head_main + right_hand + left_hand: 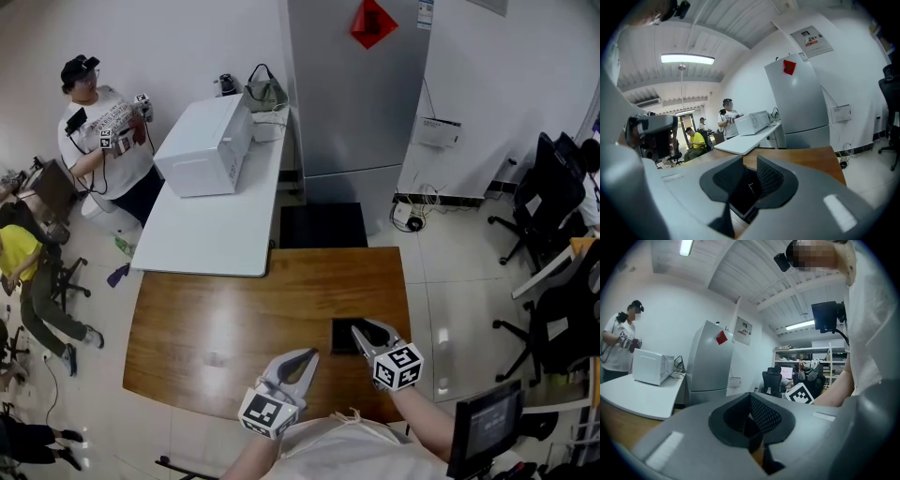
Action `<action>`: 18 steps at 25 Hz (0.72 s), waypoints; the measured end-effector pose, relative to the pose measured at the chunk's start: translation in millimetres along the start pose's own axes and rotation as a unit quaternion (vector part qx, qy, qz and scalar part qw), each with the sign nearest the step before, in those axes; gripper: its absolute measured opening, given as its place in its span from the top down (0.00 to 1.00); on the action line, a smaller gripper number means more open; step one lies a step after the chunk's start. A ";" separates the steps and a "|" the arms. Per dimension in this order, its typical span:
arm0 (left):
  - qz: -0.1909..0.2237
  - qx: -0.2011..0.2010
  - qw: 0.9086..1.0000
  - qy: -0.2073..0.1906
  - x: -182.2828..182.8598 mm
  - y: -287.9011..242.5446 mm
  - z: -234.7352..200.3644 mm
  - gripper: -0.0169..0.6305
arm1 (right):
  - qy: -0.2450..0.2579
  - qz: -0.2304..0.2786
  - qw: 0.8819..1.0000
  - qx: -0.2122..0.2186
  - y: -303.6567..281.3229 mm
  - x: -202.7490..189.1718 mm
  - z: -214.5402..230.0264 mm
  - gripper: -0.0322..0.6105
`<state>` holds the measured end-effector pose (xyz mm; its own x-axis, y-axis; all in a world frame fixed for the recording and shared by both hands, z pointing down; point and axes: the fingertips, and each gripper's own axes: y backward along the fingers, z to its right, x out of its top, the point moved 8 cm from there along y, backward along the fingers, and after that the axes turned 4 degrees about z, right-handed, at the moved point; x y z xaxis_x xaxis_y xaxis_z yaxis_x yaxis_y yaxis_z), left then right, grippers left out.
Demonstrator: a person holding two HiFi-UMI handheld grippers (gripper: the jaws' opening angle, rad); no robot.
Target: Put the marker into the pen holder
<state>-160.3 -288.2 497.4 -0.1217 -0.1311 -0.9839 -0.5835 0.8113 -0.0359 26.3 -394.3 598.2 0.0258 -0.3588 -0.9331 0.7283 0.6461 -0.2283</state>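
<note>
No marker shows in any view. A flat black rectangular object [341, 337] lies on the brown wooden table [225, 319] near its front right; whether it is the pen holder I cannot tell. My right gripper [363, 328] hovers just over that object's right part. Its jaws stand slightly apart, and the black object [743, 201] shows through the gap in the right gripper view [750, 161]. My left gripper [309, 356] is over bare wood at the table's front edge, left of the object. Its pads meet with nothing between them in the left gripper view [750, 404].
Behind the wooden table is a white table [211, 234] with a microwave [204, 145], and a grey fridge [356, 94] stands to its right. A person [98, 131] stands at the back left. Office chairs [548, 202] and a monitor [483, 427] crowd the right side.
</note>
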 end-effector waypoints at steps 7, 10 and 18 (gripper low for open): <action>0.006 -0.003 1.000 -0.002 3.5 -1.6 -5.3 0.95 | 0.035 0.058 0.997 0.020 21.1 54.6 -25.0 0.91; 0.008 -0.003 1.000 -0.002 3.1 -1.7 -6.1 0.95 | 0.057 0.081 0.995 0.028 41.0 71.7 -38.9 0.95; 0.019 -0.022 1.000 -0.004 -0.1 7.5 -10.6 0.95 | 0.093 0.088 0.991 0.032 76.6 66.9 -76.0 0.95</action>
<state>-173.1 -288.1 499.0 -0.1375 -0.0967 -0.9858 -0.6142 0.7891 0.0083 31.8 -317.6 497.2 0.0338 -0.1090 -0.9935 0.7658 0.6415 -0.0443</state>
